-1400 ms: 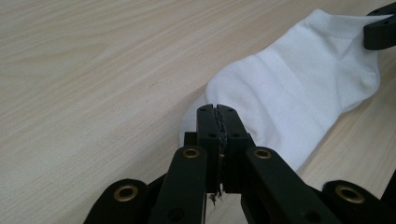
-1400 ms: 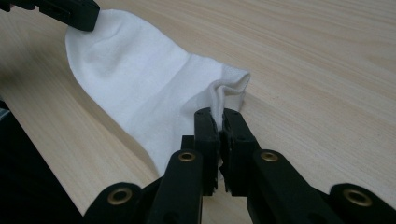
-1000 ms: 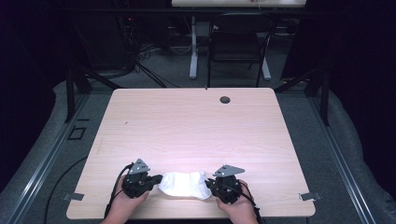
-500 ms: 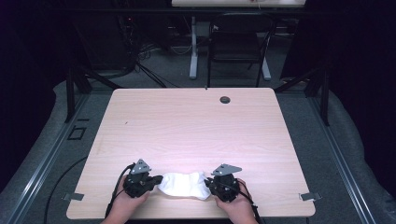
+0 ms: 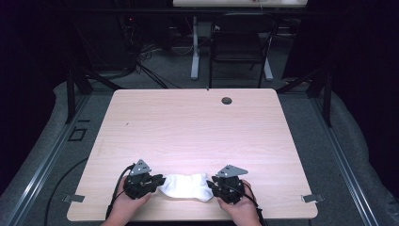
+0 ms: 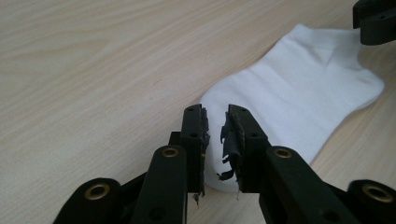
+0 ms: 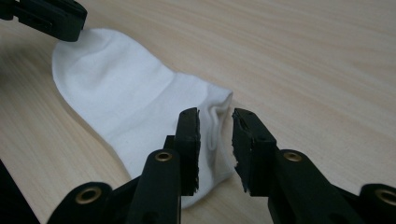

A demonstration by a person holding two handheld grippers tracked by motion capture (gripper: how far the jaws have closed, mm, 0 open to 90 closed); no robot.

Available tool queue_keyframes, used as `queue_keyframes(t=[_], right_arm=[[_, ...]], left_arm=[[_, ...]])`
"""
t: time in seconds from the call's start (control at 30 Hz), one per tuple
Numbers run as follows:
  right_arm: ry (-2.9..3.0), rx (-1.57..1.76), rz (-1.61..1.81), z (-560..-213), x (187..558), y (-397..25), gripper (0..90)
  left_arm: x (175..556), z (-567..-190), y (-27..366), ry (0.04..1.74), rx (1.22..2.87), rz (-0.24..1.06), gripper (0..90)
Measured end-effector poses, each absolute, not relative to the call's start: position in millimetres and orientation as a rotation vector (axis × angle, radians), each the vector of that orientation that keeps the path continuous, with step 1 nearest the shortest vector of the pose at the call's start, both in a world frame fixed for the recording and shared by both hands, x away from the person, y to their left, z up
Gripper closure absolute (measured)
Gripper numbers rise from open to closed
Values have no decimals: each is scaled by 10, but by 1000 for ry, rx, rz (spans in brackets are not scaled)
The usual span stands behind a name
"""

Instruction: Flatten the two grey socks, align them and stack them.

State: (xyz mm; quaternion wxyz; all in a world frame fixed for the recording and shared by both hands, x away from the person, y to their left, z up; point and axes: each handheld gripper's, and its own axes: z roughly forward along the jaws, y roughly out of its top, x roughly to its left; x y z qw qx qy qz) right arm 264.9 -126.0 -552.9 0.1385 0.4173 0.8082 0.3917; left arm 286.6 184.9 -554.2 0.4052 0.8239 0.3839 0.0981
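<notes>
A white sock [image 5: 186,186] lies flat on the tabletop [image 5: 197,127] between my 2 grippers. My left gripper [image 6: 215,135] and right gripper [image 7: 215,140] each stand slightly open over one sock end.

Over the last second your right tool [image 5: 212,184] has slid a touch toward your left tool [image 5: 159,181], so the white sock [image 5: 186,186] between them has bunched slightly shorter on the surface [image 5: 197,132]. Your right hand [image 5: 237,205] has shifted along with it. The change is very small.
</notes>
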Motion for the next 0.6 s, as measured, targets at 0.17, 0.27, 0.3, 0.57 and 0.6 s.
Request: queue_keyframes(t=[0.17,0.27,0.3,0.57,0.6], right_arm=[[2334,1120,1197,-5444,2581,-1167,724],[2375,1083,1157,-5497,2594,-1070,728],[2388,1080,1142,-5533,2612,-1048,728],[2433,1143,1059,-5663,2672,-1091,715],[2434,1151,1060,-5675,2667,-1088,713]], left_arm=[[2818,-5505,1804,937,2079,236,726],[2804,-5545,1760,918,2111,234,699],[2803,-5553,1755,910,2122,239,687],[2813,-5666,1723,908,2169,202,638],[2814,-5678,1721,910,2165,207,635]])
